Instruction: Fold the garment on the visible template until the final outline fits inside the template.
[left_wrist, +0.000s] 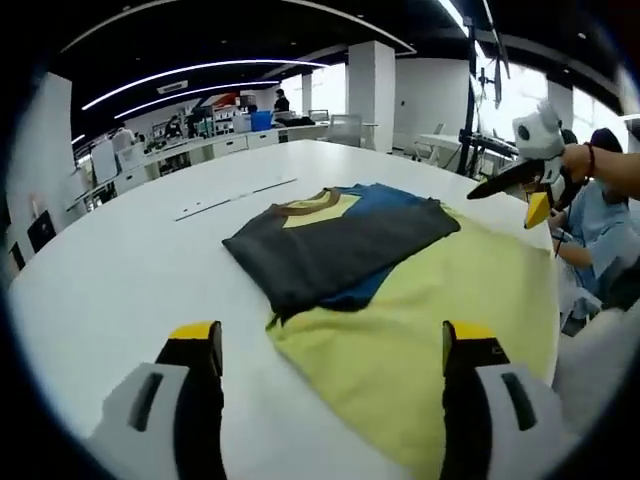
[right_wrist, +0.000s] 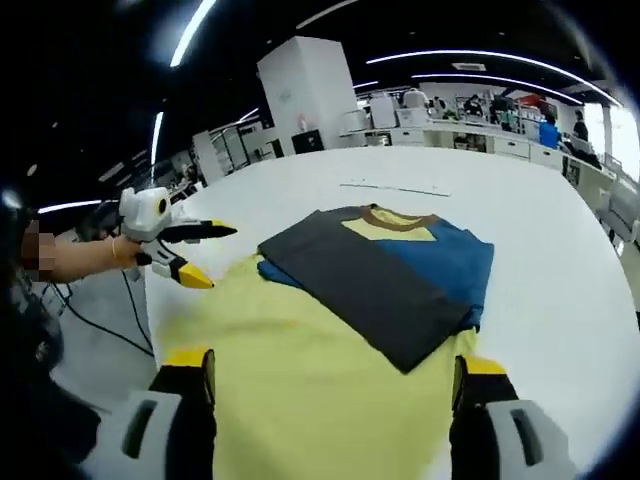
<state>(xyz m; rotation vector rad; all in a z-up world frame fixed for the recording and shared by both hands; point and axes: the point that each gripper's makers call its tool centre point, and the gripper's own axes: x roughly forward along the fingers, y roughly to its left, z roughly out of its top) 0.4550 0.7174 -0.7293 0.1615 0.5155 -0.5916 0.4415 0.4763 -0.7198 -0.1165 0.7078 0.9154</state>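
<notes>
Left tongs (left_wrist: 332, 350): in the left gripper view the two yellow-tipped jaws rise from the lower edge, spread wide apart and released, nothing between them; the same tongs (right_wrist: 205, 252) show at middle left of the right gripper view, held in a person's hand, jaws parted.
Right tongs (right_wrist: 335, 375): in the right gripper view the jaws stand wide apart at the bottom of the frame, released, with the yellow cloth showing in the gap; the same tongs (left_wrist: 530, 195) show at upper right of the left gripper view, jaws parted, above the worktop.
Garment (left_wrist: 340, 240): folded, dark grey panel on top, blue cloth showing beneath and beside it, a yellow patch with a brown collar at its far end; lies at frame centre in the left gripper view and at centre right (right_wrist: 385, 275) in the right gripper view.
Yellow template (left_wrist: 430, 330): flat yellow sheet on the worktop, the garment lying partly over its far portion; fills the lower middle of the right gripper view (right_wrist: 300, 390).
Worktop (left_wrist: 120, 270): white, wide, rounded edge.
Background: open office with desks, a white pillar (right_wrist: 310, 95) and ceiling light strips.
</notes>
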